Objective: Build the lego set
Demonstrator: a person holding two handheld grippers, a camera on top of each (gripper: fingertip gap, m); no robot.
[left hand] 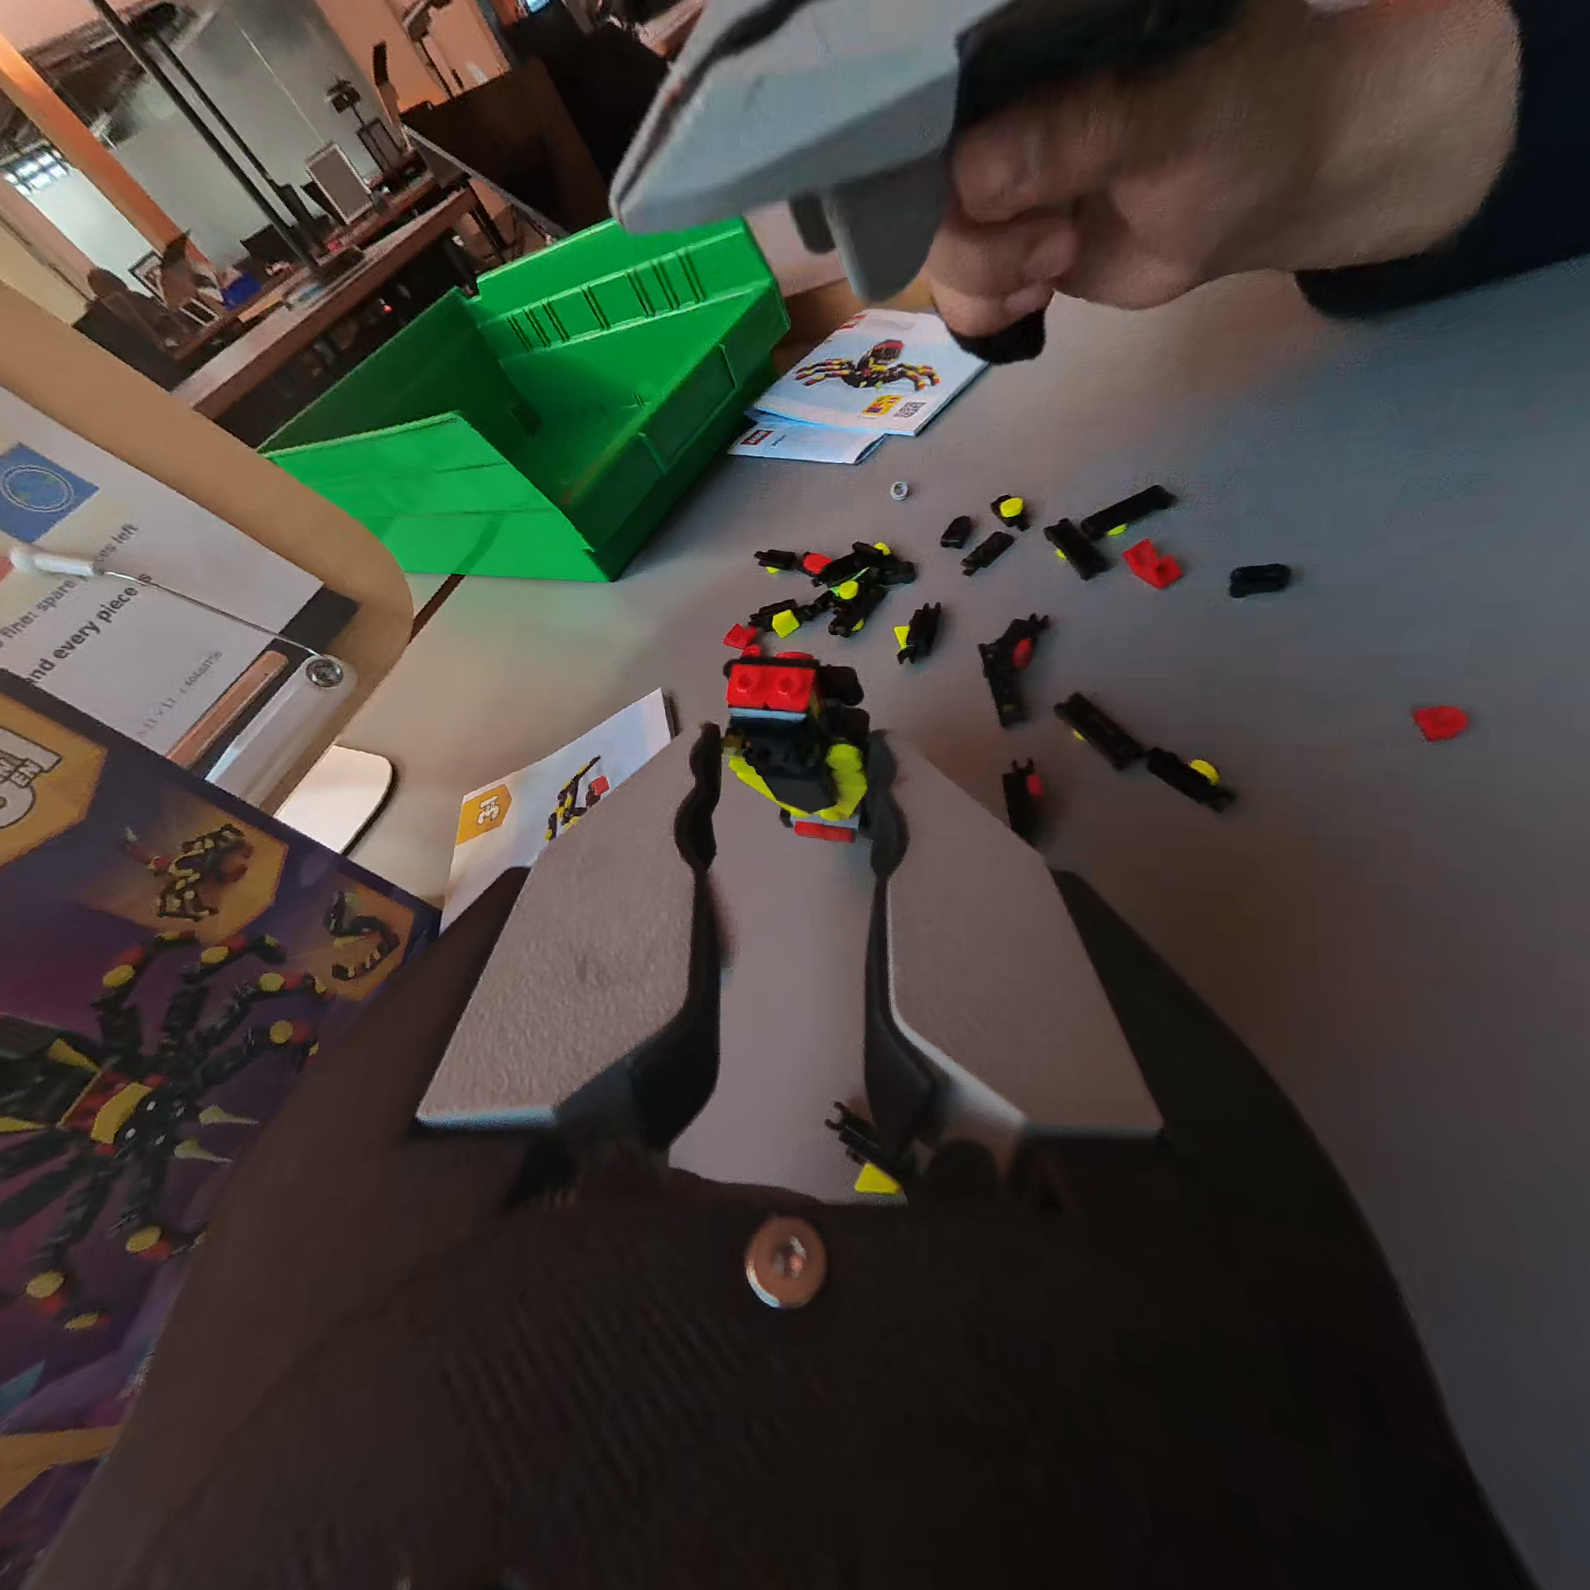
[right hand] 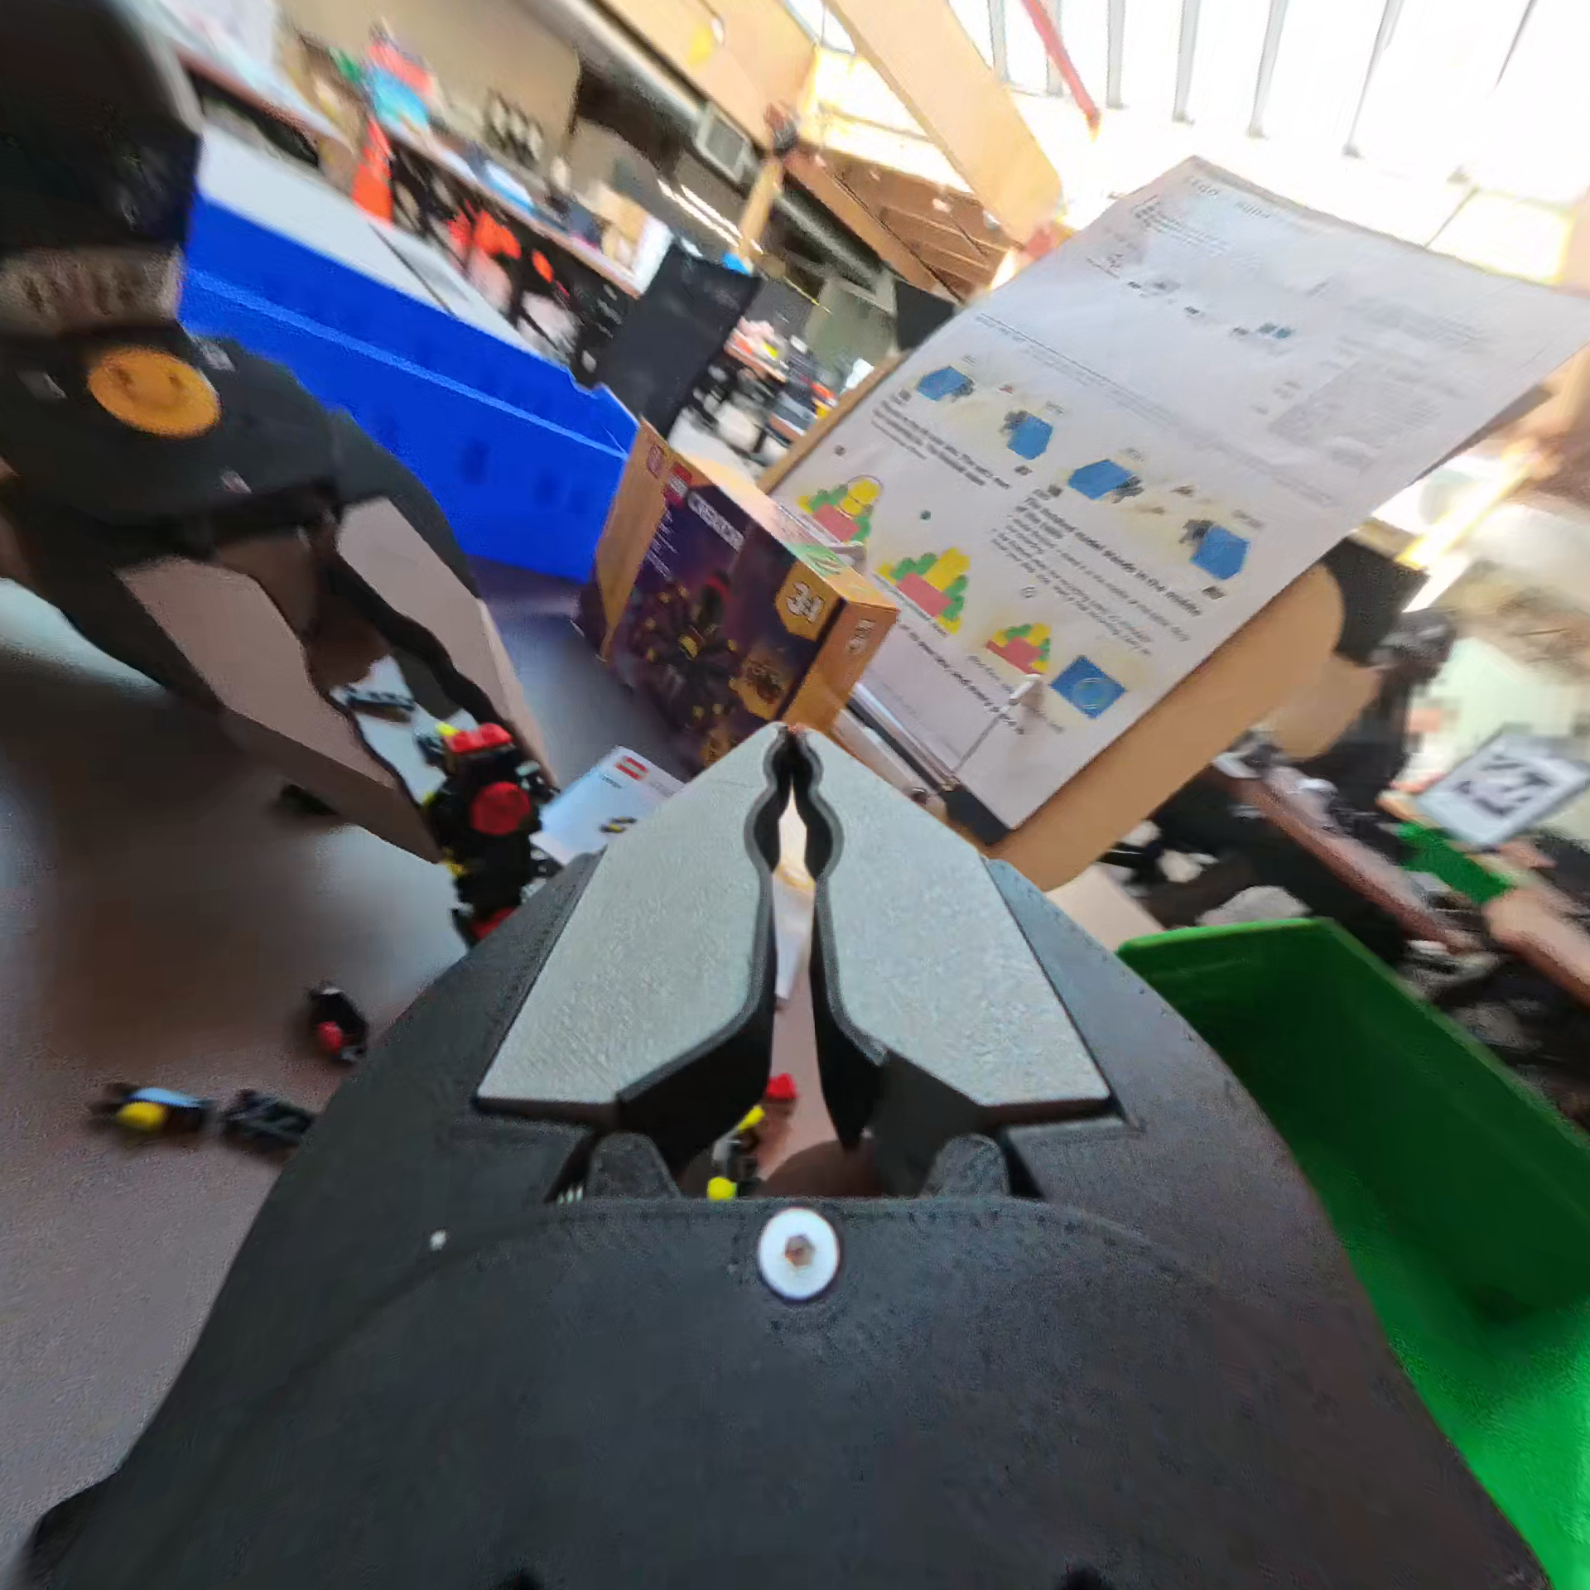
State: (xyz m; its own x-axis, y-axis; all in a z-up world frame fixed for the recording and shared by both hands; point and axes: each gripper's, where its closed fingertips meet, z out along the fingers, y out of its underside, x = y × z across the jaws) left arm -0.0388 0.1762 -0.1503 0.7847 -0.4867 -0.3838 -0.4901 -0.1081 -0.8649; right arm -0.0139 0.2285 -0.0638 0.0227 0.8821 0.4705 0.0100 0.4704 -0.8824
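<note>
My left gripper (left hand: 793,745) is closed around a small brick model (left hand: 796,757) of black, yellow and red pieces, one pad on each side. The model sits at the fingertips just above the grey table (left hand: 1291,946). The right wrist view shows the same model (right hand: 486,809) at the left gripper's tips. My right gripper (right hand: 790,736) is raised above the table, pointing at the toy box (right hand: 731,602), and its fingertips meet. In the left wrist view a hand (left hand: 1204,172) holds it at the top.
Several loose black, red and yellow pieces (left hand: 989,602) lie beyond the model. A green bin (left hand: 551,430) stands at the far left, with booklets (left hand: 869,387) beside it. A purple toy box (left hand: 172,1032), a board holding a printed sheet (right hand: 1161,473) and a blue bin (right hand: 413,396) stand around. Some 11 cm of space lies between my two pairs of fingers.
</note>
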